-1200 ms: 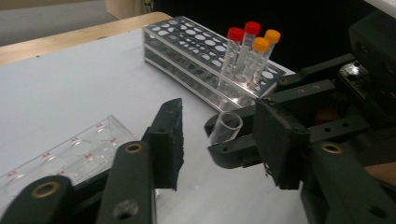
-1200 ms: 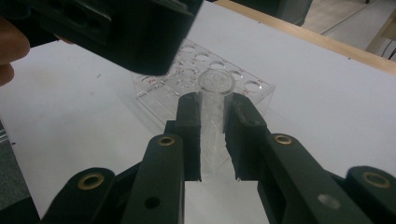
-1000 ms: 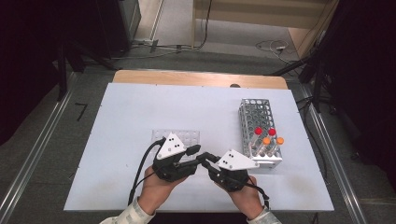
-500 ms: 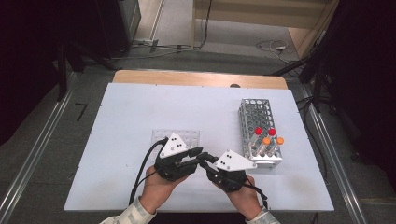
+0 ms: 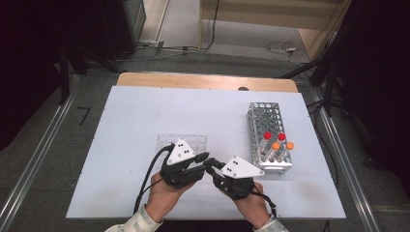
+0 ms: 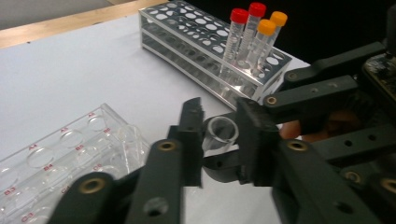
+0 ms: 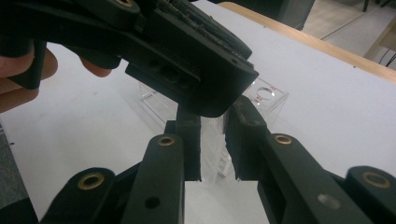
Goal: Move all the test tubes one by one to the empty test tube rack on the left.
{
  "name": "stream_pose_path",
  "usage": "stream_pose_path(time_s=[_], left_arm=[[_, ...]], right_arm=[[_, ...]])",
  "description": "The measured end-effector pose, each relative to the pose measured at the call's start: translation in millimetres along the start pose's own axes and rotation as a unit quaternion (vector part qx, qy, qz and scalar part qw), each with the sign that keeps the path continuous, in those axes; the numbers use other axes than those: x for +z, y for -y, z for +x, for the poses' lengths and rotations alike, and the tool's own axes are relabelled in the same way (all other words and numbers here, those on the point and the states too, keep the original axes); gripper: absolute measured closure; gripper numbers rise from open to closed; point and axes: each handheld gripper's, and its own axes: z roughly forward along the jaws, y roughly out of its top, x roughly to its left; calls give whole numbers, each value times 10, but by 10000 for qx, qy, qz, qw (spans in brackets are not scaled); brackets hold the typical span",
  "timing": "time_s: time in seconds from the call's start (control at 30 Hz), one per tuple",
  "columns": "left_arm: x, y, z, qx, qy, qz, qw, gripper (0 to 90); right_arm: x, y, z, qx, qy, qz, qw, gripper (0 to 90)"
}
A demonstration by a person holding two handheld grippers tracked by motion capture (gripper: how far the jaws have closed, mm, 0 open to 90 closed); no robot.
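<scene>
Where my two grippers meet near the front middle of the table, a clear open-mouthed tube [image 6: 222, 135] sits between the jaws of my left gripper [image 6: 219, 140], its round rim facing the left gripper view's camera, and those jaws stand narrow, pressed against its sides. My right gripper [image 7: 212, 140] reaches in from the other side; in the right gripper view its jaws stand close together with something clear and glassy between them, though I cannot tell for certain whether they press on the tube or merely flank it. From the high view I see the left gripper [image 5: 202, 159] and the right gripper [image 5: 215, 170] tip to tip, each carried by a hand, the left hand [image 5: 164, 193] and the right hand [image 5: 251, 205] coming in from the bottom edge. Just behind the left gripper lies a clear plastic rack [image 5: 183, 142] with red labels beside its wells, flat on the white table [image 5: 145, 111]. Farther to the right stands a metal wire rack [image 5: 269, 135], holding two red-capped tubes [image 5: 267, 136] and two orange-capped tubes [image 5: 276, 145] clustered at its near end. Beyond the table's far edge runs a strip of wood [image 5: 203, 81], then grey floor with cables [image 5: 280, 47].
</scene>
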Motion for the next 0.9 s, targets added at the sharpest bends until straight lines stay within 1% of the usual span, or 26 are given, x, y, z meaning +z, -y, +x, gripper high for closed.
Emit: stream_pose_path(time_s=[0.07,0.13,0.23,0.37,0.5,0.57,0.67,0.77,0.9], left_arm=[[2,1,-11,69,-45,8,10000,763],[0,3,-2,48,-29,3,10000,768],[-13,1,-6,76,-37,-11,10000,773],[-44,-8,-2,63,6,-41,10000,774],[-75,-23,14,19,19,-101,9999,774],[-92,-29,27,3,29,-133,9999,774],[-119,-33,55,-50,47,-155,9999,774],[-171,-39,96,-129,24,-205,9997,774],[-252,-59,161,-202,4,-278,9994,774]], right_arm=[[6,4,0,1,3,6,10000,735],[5,8,-5,-15,-11,17,10000,734],[5,9,-3,-18,-18,2,10000,733],[-14,1,3,49,-82,-51,9999,718],[-32,-2,-26,101,-204,-20,9997,582],[-46,2,-57,163,-316,6,9994,489],[-80,21,-111,247,-436,6,9987,437],[-141,49,-156,307,-487,11,9983,399],[-231,115,-210,388,-460,47,9982,369]])
